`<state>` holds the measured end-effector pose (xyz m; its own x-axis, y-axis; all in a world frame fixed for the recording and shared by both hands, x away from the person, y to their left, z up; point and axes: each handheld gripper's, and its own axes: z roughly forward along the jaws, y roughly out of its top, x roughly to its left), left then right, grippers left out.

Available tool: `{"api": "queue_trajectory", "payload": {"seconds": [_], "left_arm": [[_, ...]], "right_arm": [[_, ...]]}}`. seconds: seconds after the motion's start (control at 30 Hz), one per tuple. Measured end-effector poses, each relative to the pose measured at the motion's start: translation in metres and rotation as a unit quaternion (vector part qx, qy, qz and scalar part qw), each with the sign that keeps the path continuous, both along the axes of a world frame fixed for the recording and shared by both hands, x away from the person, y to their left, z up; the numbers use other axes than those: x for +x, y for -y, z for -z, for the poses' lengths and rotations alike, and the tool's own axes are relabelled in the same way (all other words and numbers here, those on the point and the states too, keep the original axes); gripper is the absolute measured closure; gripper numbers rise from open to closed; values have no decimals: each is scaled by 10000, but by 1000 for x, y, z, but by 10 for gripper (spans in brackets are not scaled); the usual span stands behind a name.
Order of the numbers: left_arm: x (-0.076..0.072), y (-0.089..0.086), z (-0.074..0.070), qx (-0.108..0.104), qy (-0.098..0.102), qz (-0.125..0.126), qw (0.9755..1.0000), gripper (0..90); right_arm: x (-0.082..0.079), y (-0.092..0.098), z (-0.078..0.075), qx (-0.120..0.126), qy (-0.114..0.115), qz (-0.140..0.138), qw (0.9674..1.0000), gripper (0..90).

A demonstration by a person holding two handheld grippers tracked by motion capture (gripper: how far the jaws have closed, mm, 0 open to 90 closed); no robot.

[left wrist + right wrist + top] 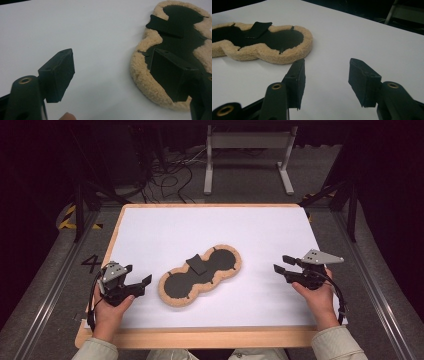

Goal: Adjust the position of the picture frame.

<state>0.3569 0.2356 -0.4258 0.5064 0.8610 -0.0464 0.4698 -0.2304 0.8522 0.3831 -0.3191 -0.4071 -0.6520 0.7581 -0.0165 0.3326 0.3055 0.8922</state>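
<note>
Fleece pad [200, 275] lies between both hand-held grippers.

A tan fleece pad [176, 301] with two black rounds lies mid-board, slanting from near left to far right. A black flap [196, 265] sits across its waist. The white board [165, 227] has a wooden rim. The left gripper [139, 274], held in the left hand [111, 309], is just left of the pad, jaws apart, empty. The right gripper [279, 263], in the right hand [318, 295], is well apart to the right, jaws apart, empty. Cables [170, 179] and a grey frame [247, 141] lie on the floor beyond.
</note>
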Motion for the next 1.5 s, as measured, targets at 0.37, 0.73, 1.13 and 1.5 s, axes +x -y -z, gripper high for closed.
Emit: {"api": "queue_trajectory", "payload": {"seconds": [0.37,0.73,1.13,1.5], "left_arm": [[0,1,-1,-74,-61,78,9999,228],[-1,1,-2,-90,-129,70,9999,274],[-4,1,-3,-57,-242,8,9997,363],[10,6,4,46,-556,-20,9984,876]], "right_arm": [[-1,-1,-3,-50,-18,9,10000,489],[-1,-4,-4,-68,-16,-40,10000,488],[5,-10,-11,-182,-90,-185,9996,571],[5,-20,-16,-125,-162,-250,9995,664]]}}
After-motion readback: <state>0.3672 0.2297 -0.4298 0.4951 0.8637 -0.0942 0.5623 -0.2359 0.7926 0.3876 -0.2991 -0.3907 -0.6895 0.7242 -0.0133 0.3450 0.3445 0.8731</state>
